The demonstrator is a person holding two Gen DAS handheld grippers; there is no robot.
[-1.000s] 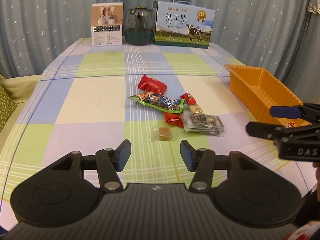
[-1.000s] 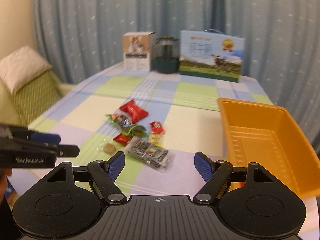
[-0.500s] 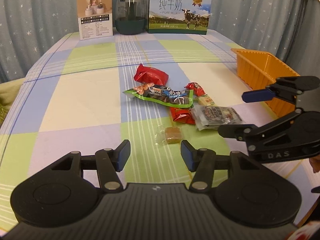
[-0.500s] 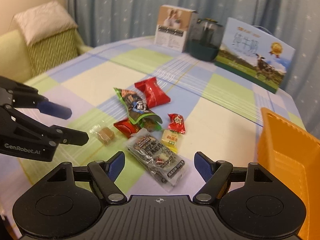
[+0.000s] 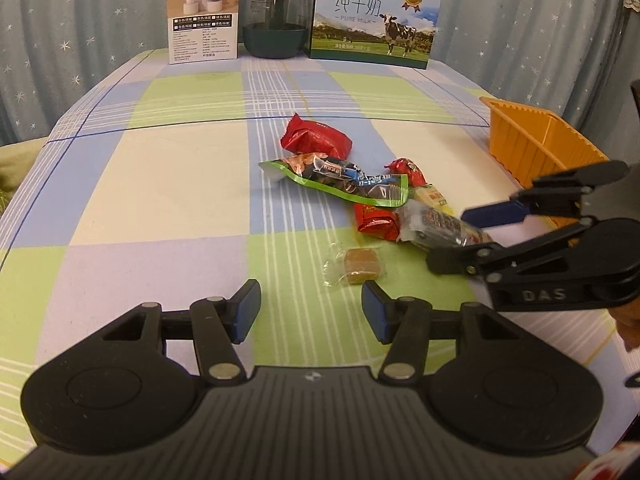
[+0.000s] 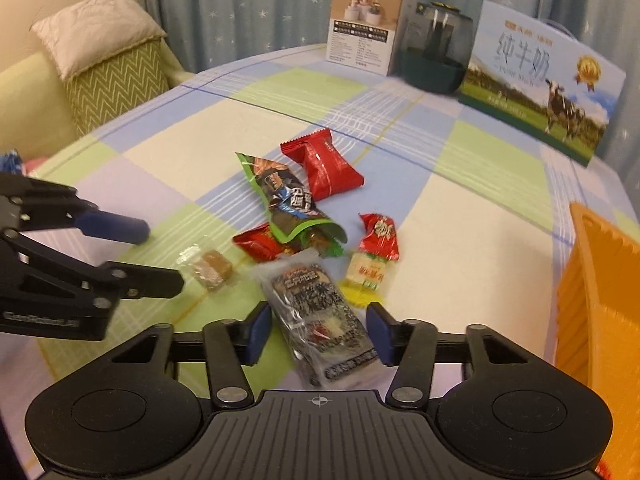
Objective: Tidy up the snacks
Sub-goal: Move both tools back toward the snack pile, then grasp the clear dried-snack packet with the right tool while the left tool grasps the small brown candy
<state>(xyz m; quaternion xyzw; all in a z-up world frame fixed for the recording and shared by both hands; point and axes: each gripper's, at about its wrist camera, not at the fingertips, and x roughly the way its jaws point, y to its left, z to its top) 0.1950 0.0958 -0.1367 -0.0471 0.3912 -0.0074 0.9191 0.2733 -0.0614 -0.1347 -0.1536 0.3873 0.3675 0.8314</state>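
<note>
Several snacks lie in a loose pile mid-table. My right gripper (image 6: 318,332) straddles a clear packet with dark print (image 6: 320,312); its jaws are closing, the pads just beside the packet's long edges, and the packet lies flat. The left wrist view shows the same right gripper (image 5: 448,240) at that packet (image 5: 432,222). My left gripper (image 5: 311,312) is open and holds nothing. A brown candy in clear wrap (image 5: 360,266) sits just ahead of it, slightly right. Behind are a small red candy (image 5: 376,222), a green packet (image 5: 344,180) and a big red packet (image 5: 316,140).
An orange tray (image 5: 532,148) stands at the table's right side. A milk carton box (image 5: 372,20), a dark jar (image 5: 276,24) and a white box (image 5: 204,16) line the far edge. A sofa cushion (image 6: 100,64) lies left of the table.
My right gripper came down and in over the clear packet, and its jaws narrowed around it. My left gripper sank a little toward the brown candy, its opening unchanged.
</note>
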